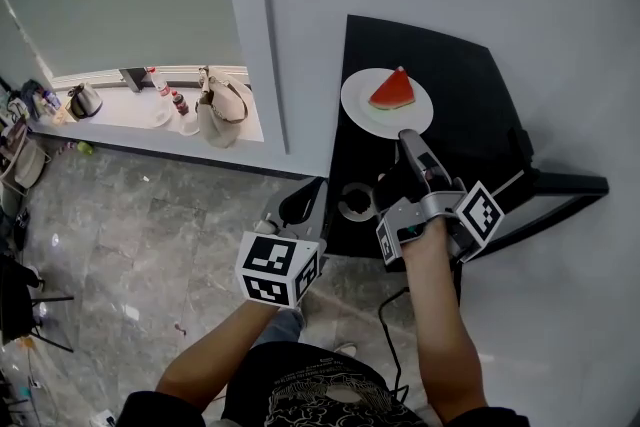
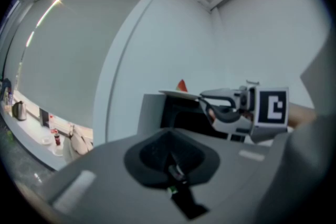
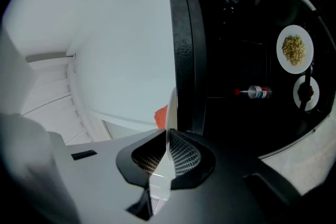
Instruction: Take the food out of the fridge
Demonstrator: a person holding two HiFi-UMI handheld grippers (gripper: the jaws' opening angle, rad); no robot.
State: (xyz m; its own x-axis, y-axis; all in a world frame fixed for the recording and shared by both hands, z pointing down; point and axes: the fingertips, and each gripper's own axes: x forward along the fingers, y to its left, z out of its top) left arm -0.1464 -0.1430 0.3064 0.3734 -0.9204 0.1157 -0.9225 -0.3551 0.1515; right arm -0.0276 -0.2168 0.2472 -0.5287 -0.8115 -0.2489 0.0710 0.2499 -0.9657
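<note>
A red watermelon slice (image 1: 392, 91) lies on a white plate (image 1: 362, 105) over the top of the black fridge (image 1: 470, 85). My right gripper (image 1: 407, 136) is shut on the plate's near rim. In the right gripper view the plate (image 3: 171, 105) runs edge-on between the jaws of my right gripper (image 3: 167, 128), with the slice (image 3: 161, 116) behind it. My left gripper (image 1: 303, 202) hovers at the fridge's left front corner, shut and empty. From the left gripper view, my left gripper (image 2: 176, 170) faces the plate (image 2: 176, 94), the slice (image 2: 181, 85) and the right gripper (image 2: 207, 98).
Inside the dark fridge are a plate of yellowish food (image 3: 294, 49), a small bottle (image 3: 254, 92) and another small plate (image 3: 305, 93). The fridge door (image 1: 560, 185) stands open to the right. A window ledge (image 1: 120, 110) with a kettle, bottles and a bag lies far left.
</note>
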